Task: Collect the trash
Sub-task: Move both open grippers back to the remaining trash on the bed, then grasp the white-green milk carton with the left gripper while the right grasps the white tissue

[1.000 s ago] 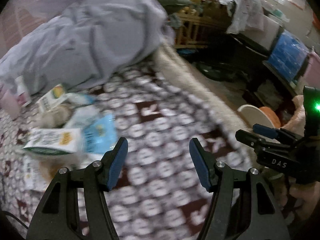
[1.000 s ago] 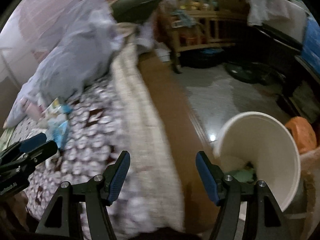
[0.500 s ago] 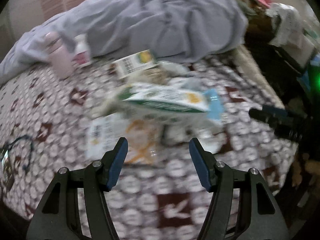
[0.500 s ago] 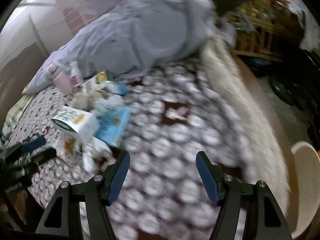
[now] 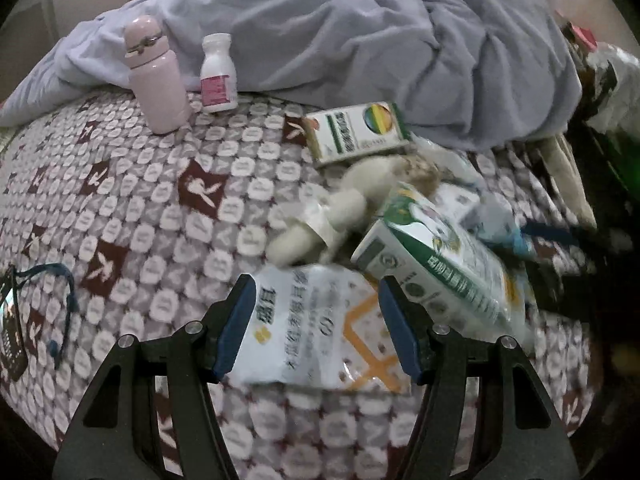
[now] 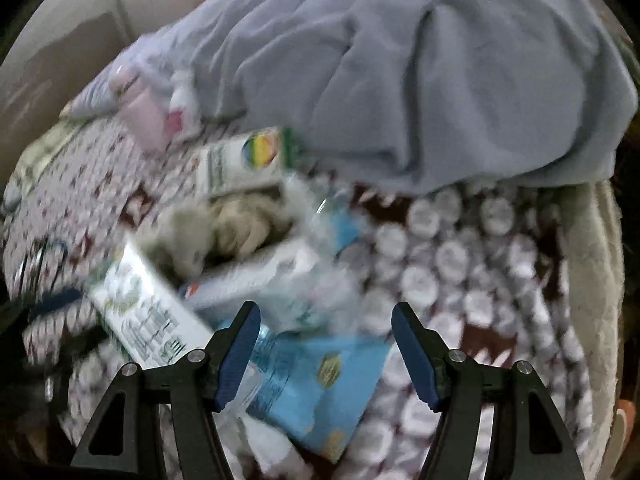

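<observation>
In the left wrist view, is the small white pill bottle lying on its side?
No, the white pill bottle stands upright beside the pink flask.

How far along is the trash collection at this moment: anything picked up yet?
Done: nothing visibly; no bin shows now. In hand: nothing. The left claw hangs open over the white wrapper; the right claw hangs open over the blue packet. Left: the whole heap on the bed, including the green-and-white carton and the rainbow-logo box.
</observation>
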